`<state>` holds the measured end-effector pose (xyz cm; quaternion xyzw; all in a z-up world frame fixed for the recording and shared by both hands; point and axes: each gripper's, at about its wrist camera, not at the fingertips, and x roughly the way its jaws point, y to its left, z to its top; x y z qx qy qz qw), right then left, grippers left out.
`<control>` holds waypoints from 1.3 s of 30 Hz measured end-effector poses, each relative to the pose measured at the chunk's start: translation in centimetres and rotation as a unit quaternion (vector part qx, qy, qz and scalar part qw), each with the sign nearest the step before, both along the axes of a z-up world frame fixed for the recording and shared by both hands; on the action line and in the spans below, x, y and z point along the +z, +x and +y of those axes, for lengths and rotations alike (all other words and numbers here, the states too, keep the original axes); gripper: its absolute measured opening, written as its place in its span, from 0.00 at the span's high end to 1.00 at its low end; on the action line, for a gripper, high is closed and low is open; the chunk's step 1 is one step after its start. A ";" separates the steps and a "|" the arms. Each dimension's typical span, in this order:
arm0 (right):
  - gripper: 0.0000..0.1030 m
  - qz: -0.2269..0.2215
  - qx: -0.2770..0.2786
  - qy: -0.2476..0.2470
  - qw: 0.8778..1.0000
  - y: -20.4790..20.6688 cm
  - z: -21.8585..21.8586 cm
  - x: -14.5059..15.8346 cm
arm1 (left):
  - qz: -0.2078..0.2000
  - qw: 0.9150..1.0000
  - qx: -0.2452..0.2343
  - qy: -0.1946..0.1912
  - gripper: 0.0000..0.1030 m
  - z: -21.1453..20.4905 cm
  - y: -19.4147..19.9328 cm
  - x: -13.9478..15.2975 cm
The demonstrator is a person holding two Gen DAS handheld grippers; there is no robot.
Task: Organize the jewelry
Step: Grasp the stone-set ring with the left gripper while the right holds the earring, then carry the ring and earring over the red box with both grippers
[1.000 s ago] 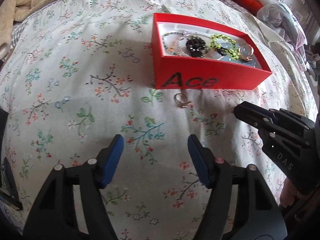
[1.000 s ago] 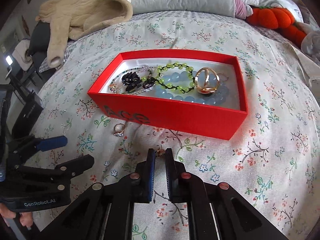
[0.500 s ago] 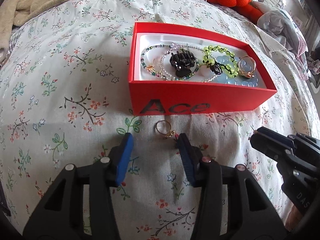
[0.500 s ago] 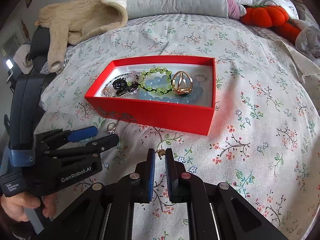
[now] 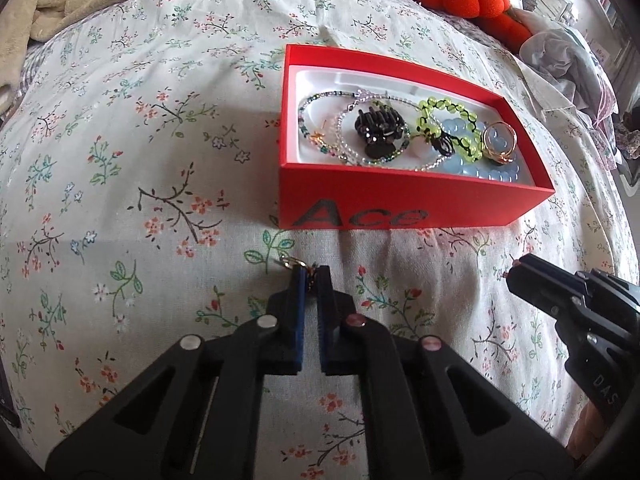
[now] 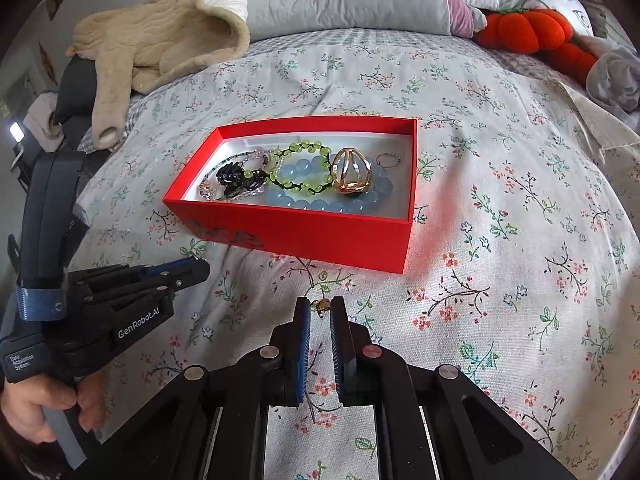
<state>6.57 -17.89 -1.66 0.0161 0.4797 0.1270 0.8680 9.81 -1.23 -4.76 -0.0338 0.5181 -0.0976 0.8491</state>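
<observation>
Ring [image 5: 289,263]: small gold one, lying on the bedspread [image 5: 120,168] just in front of the red box [image 5: 400,208], now pinched at the tips of the left gripper [image 5: 311,276].
Left view, claw: its jaws have just been closing and are clamped on the ring, part of the band poking out on the left.
Left view, tip: I'd lift straight up and slow, that grip looks shallow, then carry it over the box wall.
Right view, claw: right gripper [image 6: 320,307] is clamped on a tiny gold piece [image 6: 320,305], probably an earring.
Right view, box: beads, hair clips and a big gold ring [image 6: 352,176] already inside.
Surface: soft floral bedding, wrinkly, easy to snag.
Room: pillows, beige blanket [image 6: 160,40], orange plush [image 6: 528,32] at the head.
</observation>
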 end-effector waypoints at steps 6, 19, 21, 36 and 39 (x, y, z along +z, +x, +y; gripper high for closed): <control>0.91 0.002 0.002 0.002 1.000 0.0 0.0 0.2 | 0.015 0.999 -0.005 -0.035 0.94 1.3 -0.5 0.3; 0.91 -0.004 0.004 0.011 1.000 0.2 -0.7 1.3 | -0.002 0.999 -0.033 -0.033 0.64 2.0 -2.3 0.5; 0.91 -0.005 0.006 0.012 1.000 0.2 -0.7 1.4 | -0.002 0.999 -0.030 -0.024 0.64 1.7 -2.1 0.2; 0.91 0.005 0.007 0.004 1.000 0.6 -0.5 0.7 | 0.009 1.000 0.002 0.001 0.85 1.9 -1.2 -0.1; 0.90 0.005 0.008 0.003 1.000 0.6 -0.4 0.8 | 0.012 1.000 0.001 -0.008 0.85 2.1 -1.3 0.3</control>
